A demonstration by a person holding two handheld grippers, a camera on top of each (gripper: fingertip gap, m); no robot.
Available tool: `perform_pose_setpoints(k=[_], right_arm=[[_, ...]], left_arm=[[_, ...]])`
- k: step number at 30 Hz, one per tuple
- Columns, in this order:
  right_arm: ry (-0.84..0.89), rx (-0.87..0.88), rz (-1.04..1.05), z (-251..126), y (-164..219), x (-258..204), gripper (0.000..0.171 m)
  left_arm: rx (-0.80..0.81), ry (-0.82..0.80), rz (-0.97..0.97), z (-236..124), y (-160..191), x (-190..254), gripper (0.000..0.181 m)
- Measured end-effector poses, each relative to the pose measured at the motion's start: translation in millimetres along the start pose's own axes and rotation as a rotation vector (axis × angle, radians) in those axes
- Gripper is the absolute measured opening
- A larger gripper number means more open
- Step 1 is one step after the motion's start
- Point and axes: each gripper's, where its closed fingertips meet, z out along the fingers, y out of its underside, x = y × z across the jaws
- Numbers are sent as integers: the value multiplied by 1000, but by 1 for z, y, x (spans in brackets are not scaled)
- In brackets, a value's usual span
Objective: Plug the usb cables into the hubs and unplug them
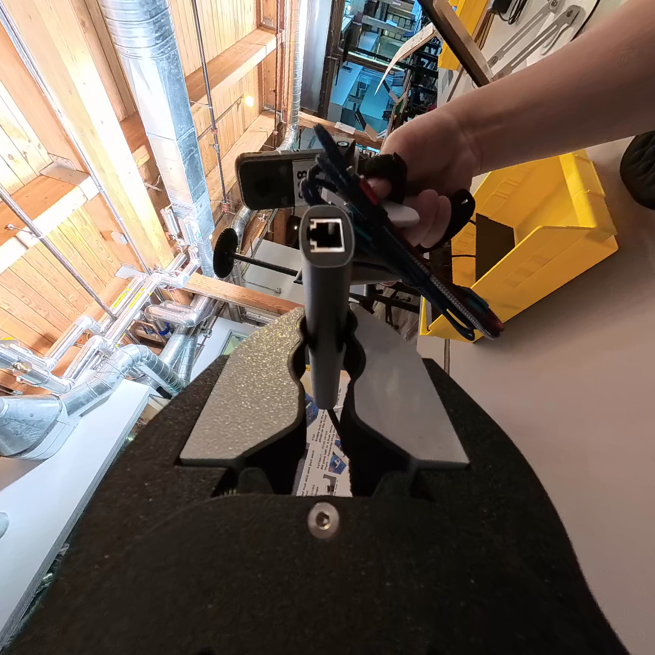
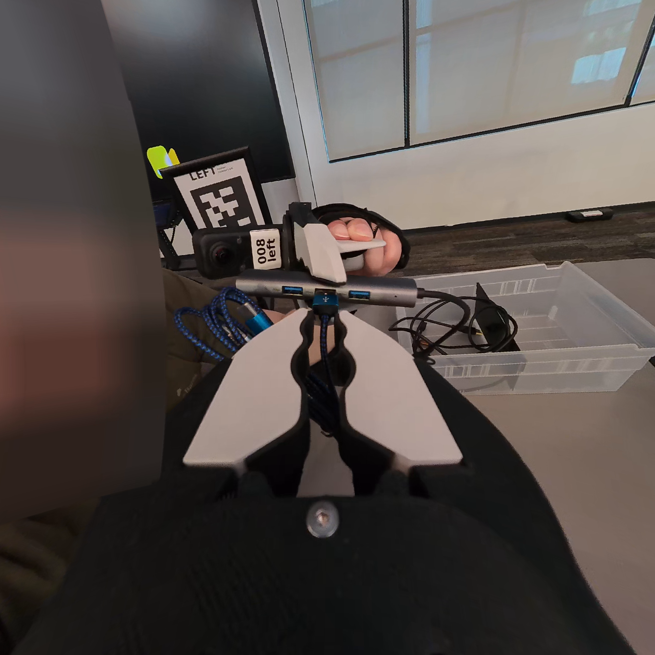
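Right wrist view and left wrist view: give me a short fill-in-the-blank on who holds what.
The left gripper is shut on the grey ___.
The right gripper holds a braided cable of the colour ___.
The blue plug sits at the hub's ___ port of three.
The clear bin holds black ___.

Missing: hub; blue; middle; cables

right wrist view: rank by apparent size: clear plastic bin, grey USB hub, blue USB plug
1. Clear plastic bin, largest.
2. Grey USB hub, a long slim bar.
3. Blue USB plug, smallest, at the hub's middle port.
The bin sits farther back, so its lead is safe.
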Motion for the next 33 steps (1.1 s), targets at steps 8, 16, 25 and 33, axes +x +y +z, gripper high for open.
perform_pose_setpoints(k=[8, 16, 25, 33], right_arm=[[-8, 17, 0, 1, -2, 0, 13], [-2, -12, 5, -1, 1, 1, 6], [32, -80, 16, -3, 8, 0, 5], [68, -114, 23, -4, 13, 2, 4]], left_arm=[[-5, -13, 1, 0, 1, -2, 17], [-22, -3, 14, 0, 3, 0, 17], [-36, 43, 21, 1, 4, 8, 17], [-49, 75, 17, 4, 9, 15, 17]])
